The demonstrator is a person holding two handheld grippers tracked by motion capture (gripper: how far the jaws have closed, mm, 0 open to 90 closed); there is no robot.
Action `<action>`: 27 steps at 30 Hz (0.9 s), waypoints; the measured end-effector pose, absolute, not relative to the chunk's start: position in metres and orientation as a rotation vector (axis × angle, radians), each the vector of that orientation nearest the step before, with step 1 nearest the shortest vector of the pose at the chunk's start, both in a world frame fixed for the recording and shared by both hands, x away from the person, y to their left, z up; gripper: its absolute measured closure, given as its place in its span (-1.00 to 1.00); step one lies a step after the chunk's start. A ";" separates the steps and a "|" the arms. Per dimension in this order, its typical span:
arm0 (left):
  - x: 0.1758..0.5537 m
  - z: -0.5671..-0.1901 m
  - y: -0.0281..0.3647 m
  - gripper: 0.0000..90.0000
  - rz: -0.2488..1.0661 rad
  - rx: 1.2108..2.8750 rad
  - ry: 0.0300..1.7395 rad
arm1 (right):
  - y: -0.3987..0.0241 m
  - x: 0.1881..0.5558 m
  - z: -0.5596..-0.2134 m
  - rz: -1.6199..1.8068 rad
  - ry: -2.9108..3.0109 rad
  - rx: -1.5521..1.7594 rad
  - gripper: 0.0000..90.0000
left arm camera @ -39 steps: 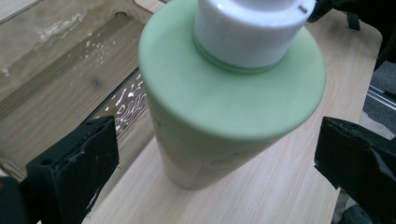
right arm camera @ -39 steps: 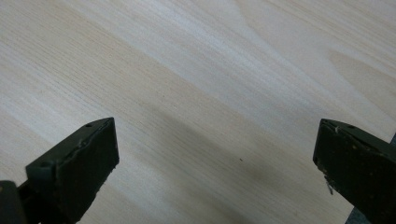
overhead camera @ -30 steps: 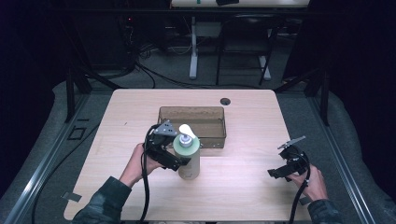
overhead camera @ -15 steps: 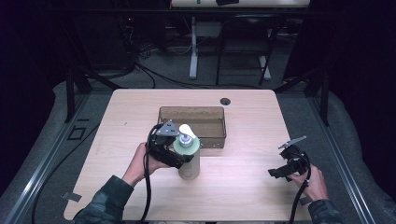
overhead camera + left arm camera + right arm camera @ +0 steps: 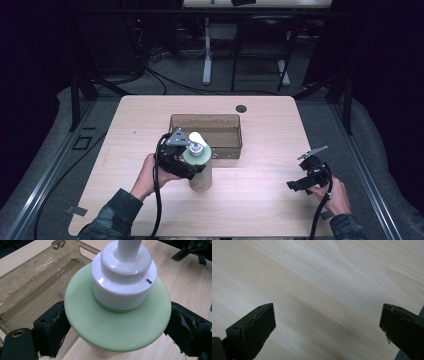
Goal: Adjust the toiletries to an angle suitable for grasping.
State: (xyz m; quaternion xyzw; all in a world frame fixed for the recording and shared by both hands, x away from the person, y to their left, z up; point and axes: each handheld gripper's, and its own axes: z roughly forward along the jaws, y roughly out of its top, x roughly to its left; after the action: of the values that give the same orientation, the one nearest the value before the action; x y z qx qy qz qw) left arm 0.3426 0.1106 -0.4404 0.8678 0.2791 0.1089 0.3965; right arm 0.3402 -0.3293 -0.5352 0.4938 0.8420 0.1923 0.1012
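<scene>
High view: pump bottle [image 5: 201,167] upright at centre frame, just below the empty brown bin [image 5: 206,134]. Left gripper [image 5: 186,169] just closed in, jaws now clamped under the bottle's green shoulder. Right gripper [image 5: 304,183] idle lower right, jaws wide apart over bare table [image 5: 260,200]. Grasp apparently done; lifting and placing left, judging by the layout.

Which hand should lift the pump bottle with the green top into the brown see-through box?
Left. The left gripper already has its jaws closed around the beige pump bottle under its green collar, right beside the brown transparent plastic bin. The right gripper sits open, far off over bare wooden table.
</scene>
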 end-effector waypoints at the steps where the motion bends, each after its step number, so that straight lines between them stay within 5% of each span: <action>1: 0.343 -0.440 0.113 -0.72 0.286 2.195 0.726 | -0.329 0.340 -0.536 0.564 2.489 1.452 -1.00; 27: 0.346 -0.439 0.145 -0.72 0.428 2.131 1.007 | -0.327 0.341 -0.537 0.561 2.494 1.457 -1.00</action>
State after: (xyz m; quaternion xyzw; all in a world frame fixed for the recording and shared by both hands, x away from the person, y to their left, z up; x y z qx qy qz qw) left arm 0.3461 0.1455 -0.4391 0.8284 0.3915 0.1665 0.3642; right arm 0.3406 -0.3270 -0.5375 0.4928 0.8434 0.1896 0.0993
